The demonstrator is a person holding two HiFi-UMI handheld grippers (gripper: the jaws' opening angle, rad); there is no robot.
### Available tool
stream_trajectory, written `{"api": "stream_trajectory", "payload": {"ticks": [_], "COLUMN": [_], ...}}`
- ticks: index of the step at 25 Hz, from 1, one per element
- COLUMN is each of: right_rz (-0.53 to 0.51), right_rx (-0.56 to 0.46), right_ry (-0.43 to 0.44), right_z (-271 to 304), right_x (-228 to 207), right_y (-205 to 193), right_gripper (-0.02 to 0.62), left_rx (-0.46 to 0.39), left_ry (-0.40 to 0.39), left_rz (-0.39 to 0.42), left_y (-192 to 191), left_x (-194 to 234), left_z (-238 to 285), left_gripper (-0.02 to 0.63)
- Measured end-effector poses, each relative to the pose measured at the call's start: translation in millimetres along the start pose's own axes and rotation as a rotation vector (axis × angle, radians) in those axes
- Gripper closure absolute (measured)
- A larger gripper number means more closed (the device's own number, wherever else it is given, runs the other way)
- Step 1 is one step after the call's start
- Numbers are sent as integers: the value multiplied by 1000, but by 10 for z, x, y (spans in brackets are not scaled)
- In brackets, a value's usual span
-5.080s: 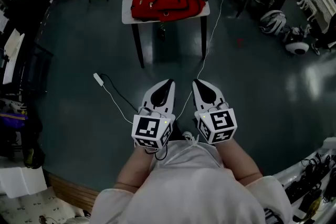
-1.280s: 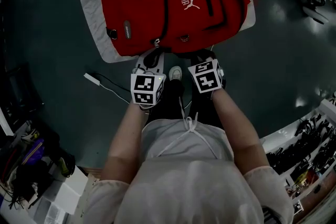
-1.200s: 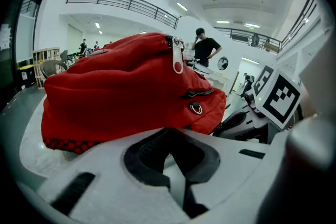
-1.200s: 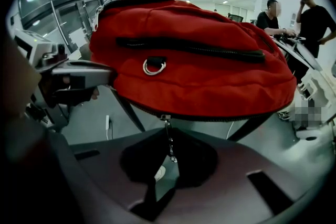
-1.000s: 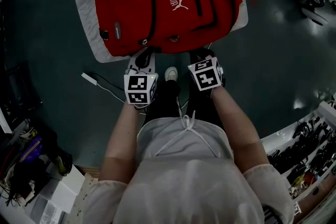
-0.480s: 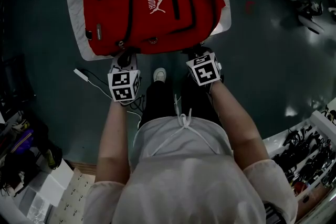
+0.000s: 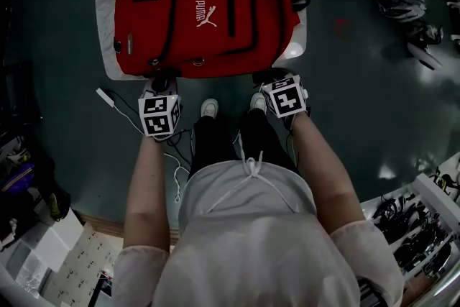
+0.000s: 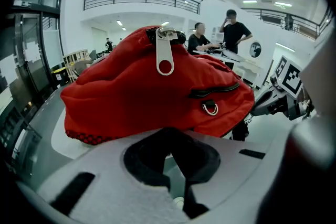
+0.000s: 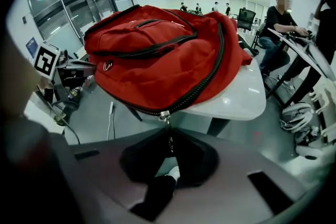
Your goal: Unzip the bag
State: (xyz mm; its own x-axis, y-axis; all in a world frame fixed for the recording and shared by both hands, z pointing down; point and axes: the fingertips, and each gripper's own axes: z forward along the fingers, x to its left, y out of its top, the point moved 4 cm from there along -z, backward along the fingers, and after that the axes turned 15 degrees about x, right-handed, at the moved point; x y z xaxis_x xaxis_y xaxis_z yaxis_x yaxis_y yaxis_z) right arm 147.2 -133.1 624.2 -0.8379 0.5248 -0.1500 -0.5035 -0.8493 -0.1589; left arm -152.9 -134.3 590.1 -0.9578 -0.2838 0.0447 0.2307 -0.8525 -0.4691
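A red backpack (image 7: 205, 11) lies flat on a white table (image 7: 108, 61). My left gripper (image 7: 159, 83) sits at the bag's near left edge. In the left gripper view its jaws (image 8: 170, 147) look shut right under the red fabric (image 8: 147, 86); whether they pinch it is unclear. My right gripper (image 7: 273, 77) is at the bag's near right corner. In the right gripper view a thin zipper pull (image 9: 168, 128) hangs from the slider (image 9: 165, 114) of the black main zipper into the shut right gripper (image 9: 170, 147).
A white cable with an adapter (image 7: 108, 97) lies on the floor left of my feet. Helmets (image 7: 402, 3) lie on the floor at the right. People (image 8: 231, 34) stand and sit at desks behind the table. Clutter lines the lower left and right edges.
My right gripper has slid to the right along the bag's near edge, away from the left one. The left gripper has kept its spot at the bag's edge.
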Motion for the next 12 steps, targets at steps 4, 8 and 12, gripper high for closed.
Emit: {"api": "stream_trajectory", "payload": {"ticks": [4,8,12], "right_rz": [-31,-49,-46], "right_rx": [2,14,23], "right_ry": [1,-6,5], "right_z": [-47,-109,-137], "right_x": [-145,-328,-433], "right_y": [12,31,79], "right_gripper": [558,558,557], "left_rx": [8,12,3], "left_ry": [19,41,68], "left_rz": [1,-19,-33], "left_y": [-2,-11,-7], "left_x": [5,-11,-14], "left_z": [2,3,8], "left_gripper": [586,586,586]}}
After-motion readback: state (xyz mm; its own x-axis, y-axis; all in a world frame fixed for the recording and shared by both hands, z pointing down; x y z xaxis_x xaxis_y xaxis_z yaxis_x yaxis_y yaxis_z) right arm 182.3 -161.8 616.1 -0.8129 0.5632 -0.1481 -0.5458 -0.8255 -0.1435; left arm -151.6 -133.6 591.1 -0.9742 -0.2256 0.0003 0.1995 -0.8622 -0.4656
